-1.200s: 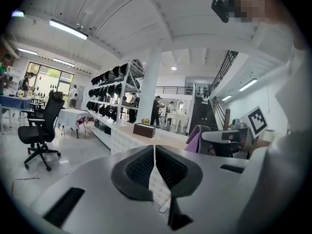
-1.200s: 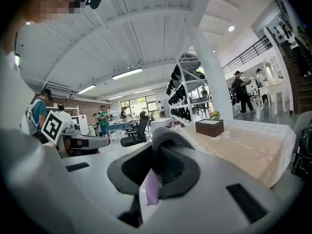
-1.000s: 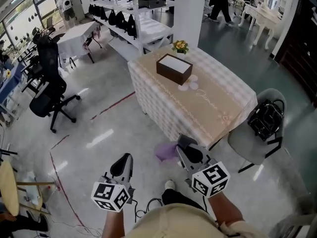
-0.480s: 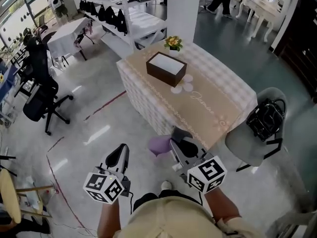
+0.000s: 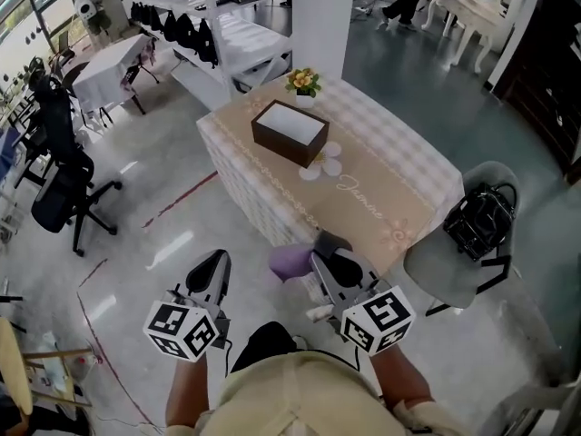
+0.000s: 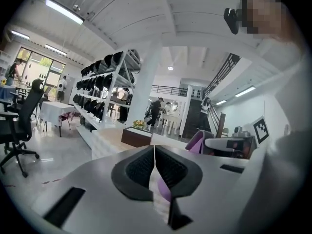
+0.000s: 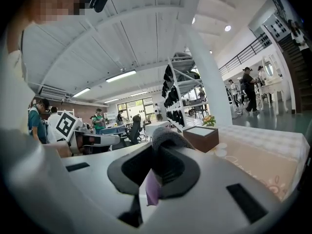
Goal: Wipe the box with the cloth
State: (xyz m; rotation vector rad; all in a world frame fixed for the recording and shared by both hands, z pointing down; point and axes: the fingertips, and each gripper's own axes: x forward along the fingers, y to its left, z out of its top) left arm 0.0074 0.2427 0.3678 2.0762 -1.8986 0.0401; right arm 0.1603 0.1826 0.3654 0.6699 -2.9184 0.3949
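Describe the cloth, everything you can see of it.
The cloth is lilac, soft and crumpled, and it looks like thin fabric. It is pinched between the shut jaws of the right gripper. Most of it bunches out to the left of the jaws, and a greyish fold shows over the tips. It is held in the air above the floor, short of the table, and is not touching the box.

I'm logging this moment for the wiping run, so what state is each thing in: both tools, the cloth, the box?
Left tool: shut, jaws together, gripping nothing.
Right tool: shut on the cloth.
Cloth: pinched in the right tool, bunched, well apart from the box.
Box: resting flat on the table, not touched by either tool.
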